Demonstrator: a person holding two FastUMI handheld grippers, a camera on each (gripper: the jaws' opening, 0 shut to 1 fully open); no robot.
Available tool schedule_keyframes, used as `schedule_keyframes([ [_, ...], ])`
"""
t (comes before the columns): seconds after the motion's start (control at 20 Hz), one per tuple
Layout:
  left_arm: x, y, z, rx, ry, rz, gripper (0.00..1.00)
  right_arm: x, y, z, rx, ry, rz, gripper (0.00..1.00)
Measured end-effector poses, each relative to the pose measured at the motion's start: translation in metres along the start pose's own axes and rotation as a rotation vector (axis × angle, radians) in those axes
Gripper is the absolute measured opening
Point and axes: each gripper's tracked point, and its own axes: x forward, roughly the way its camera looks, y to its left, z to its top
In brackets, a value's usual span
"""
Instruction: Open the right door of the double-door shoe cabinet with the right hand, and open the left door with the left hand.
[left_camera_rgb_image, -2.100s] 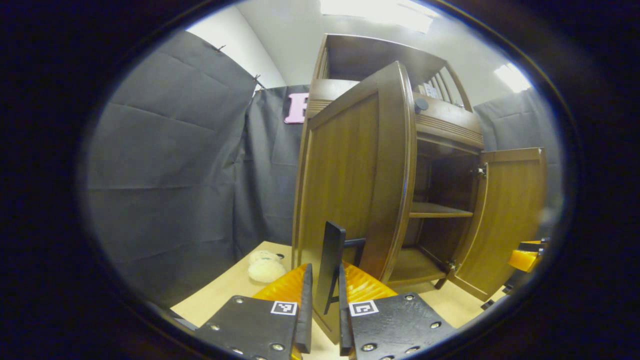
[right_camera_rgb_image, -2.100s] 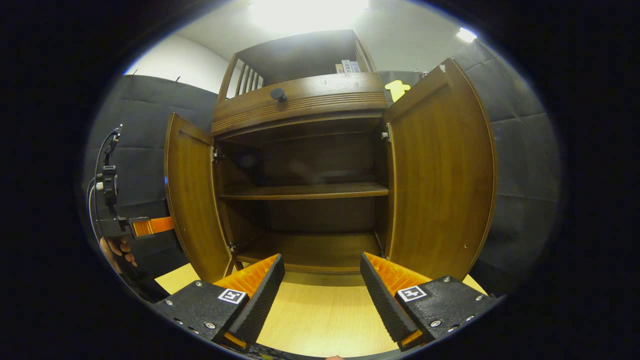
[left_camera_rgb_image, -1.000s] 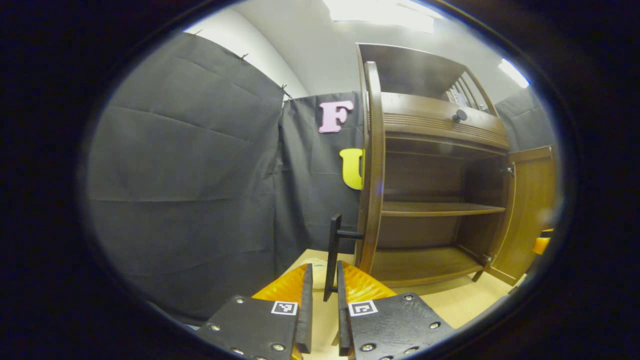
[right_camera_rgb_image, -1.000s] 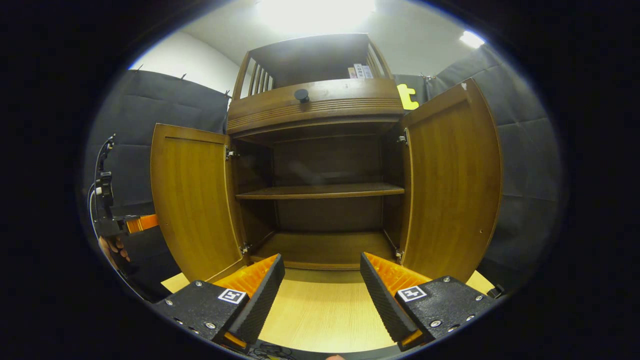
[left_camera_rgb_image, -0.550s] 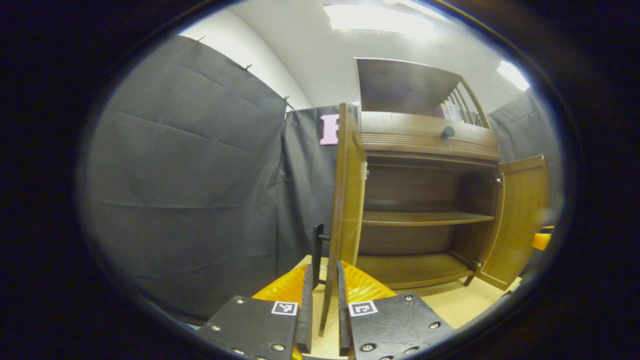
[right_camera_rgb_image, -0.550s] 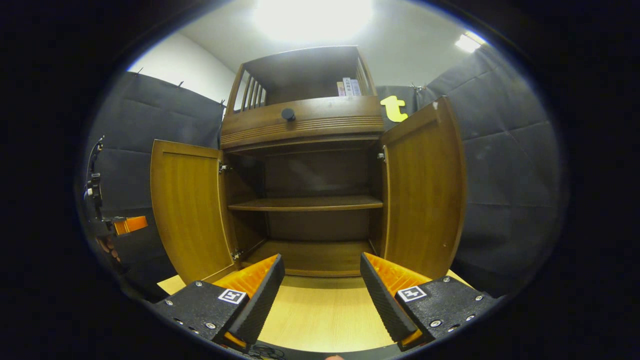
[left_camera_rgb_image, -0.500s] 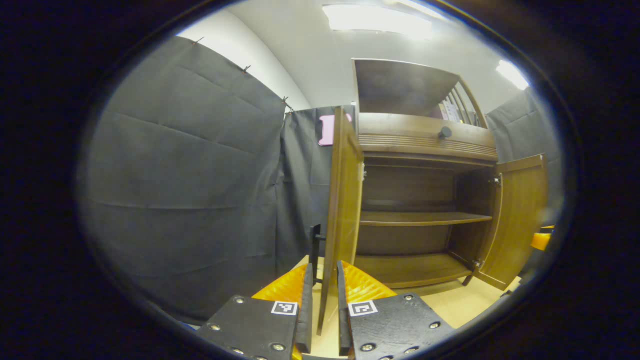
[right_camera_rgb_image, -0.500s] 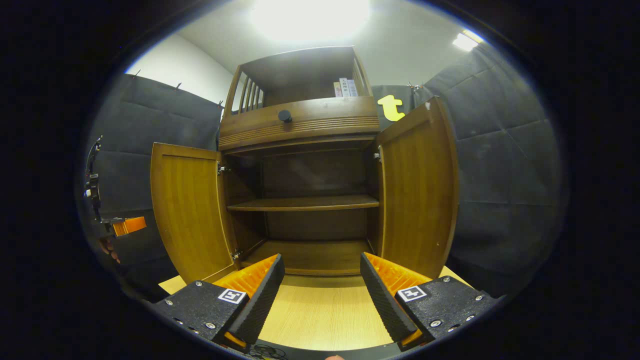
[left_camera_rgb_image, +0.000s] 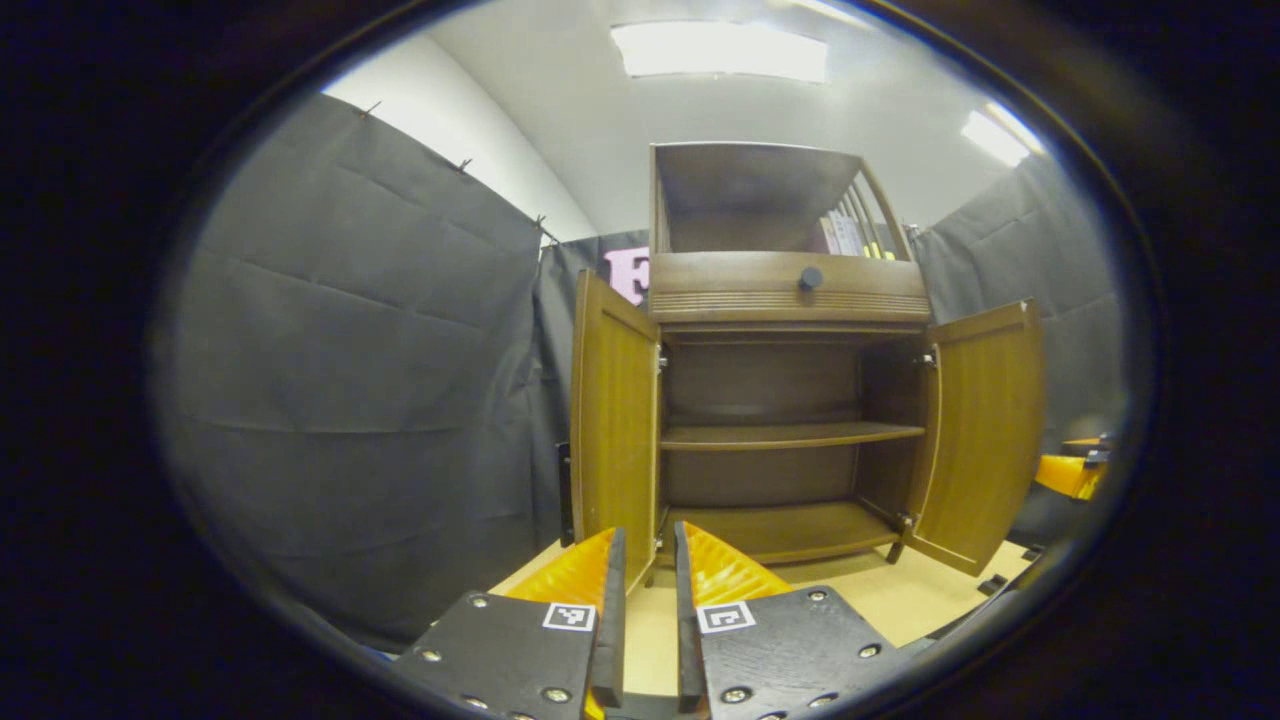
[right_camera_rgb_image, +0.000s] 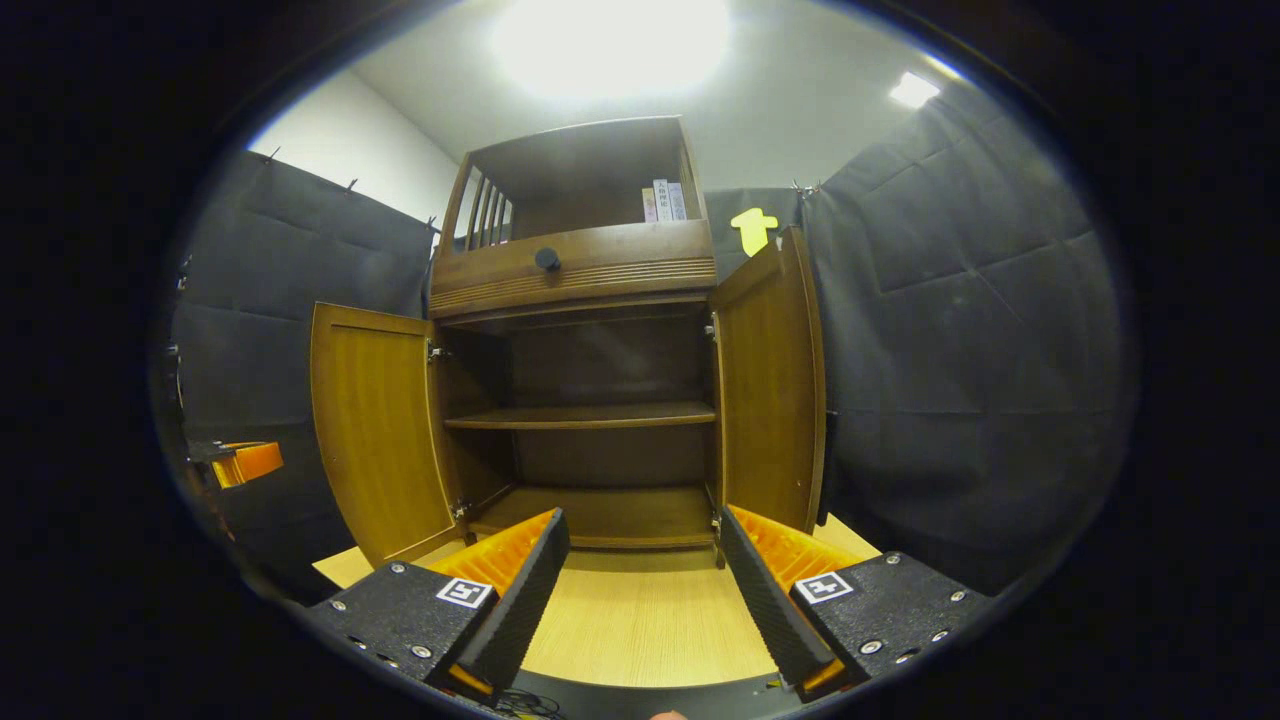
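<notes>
The wooden shoe cabinet (left_camera_rgb_image: 790, 300) (right_camera_rgb_image: 575, 270) stands with both doors swung wide and its two inner shelves bare. In the left gripper view the left door (left_camera_rgb_image: 612, 430) is seen nearly edge-on, with its dark handle (left_camera_rgb_image: 566, 495) behind it, and the right door (left_camera_rgb_image: 985, 430) stands out to the right. My left gripper (left_camera_rgb_image: 647, 600) hangs in front of the left door, its fingers a narrow slit apart with nothing between them. In the right gripper view the left door (right_camera_rgb_image: 375, 430) and right door (right_camera_rgb_image: 770, 390) flank the opening. My right gripper (right_camera_rgb_image: 645, 570) is open, back from the cabinet.
The cabinet stands on a light wooden tabletop (right_camera_rgb_image: 640, 620). A drawer with a dark knob (right_camera_rgb_image: 547, 259) and an open top shelf with books (right_camera_rgb_image: 662, 200) sit above the doors. Black cloth walls close in on both sides. The other gripper (left_camera_rgb_image: 1070, 472) (right_camera_rgb_image: 240, 462) shows at each view's edge.
The left door has swung from half open to wide open. My left gripper came off its handle and drew back. The right gripper stayed open and backed off a little.
</notes>
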Motion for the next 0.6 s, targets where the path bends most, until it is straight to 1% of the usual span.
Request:
schedule_keyframes([
  [0.05,-0.001,0.000,-0.001,0.001,0.004,-0.008,0.27,-0.003,-0.002,0.000,0.003,-0.001,-0.003,0.92],
  [0.1,0.000,0.000,-0.001,0.000,0.011,-0.012,0.22,-0.005,-0.004,0.000,0.006,-0.003,-0.005,0.94],
  [0.15,0.000,-0.001,-0.003,-0.002,0.020,-0.018,0.27,-0.008,-0.006,-0.001,0.009,-0.004,-0.007,0.94],
  [0.25,-0.001,-0.001,-0.001,-0.001,0.025,-0.021,0.27,-0.011,-0.010,-0.001,0.015,-0.005,-0.008,0.94],
  [0.3,0.001,-0.001,-0.001,0.002,0.023,-0.022,0.22,-0.013,-0.011,-0.001,0.018,-0.004,-0.008,0.94],
  [0.35,0.003,-0.002,-0.003,0.006,0.022,-0.027,0.26,-0.015,-0.012,-0.001,0.019,-0.003,-0.009,0.92],
  [0.45,0.003,-0.007,-0.002,0.018,0.024,-0.027,0.34,-0.016,-0.017,0.000,0.020,-0.006,-0.012,0.94],
  [0.6,-0.002,-0.009,-0.001,0.017,0.018,-0.034,0.62,-0.017,-0.023,0.001,0.027,-0.011,-0.023,0.94],
])
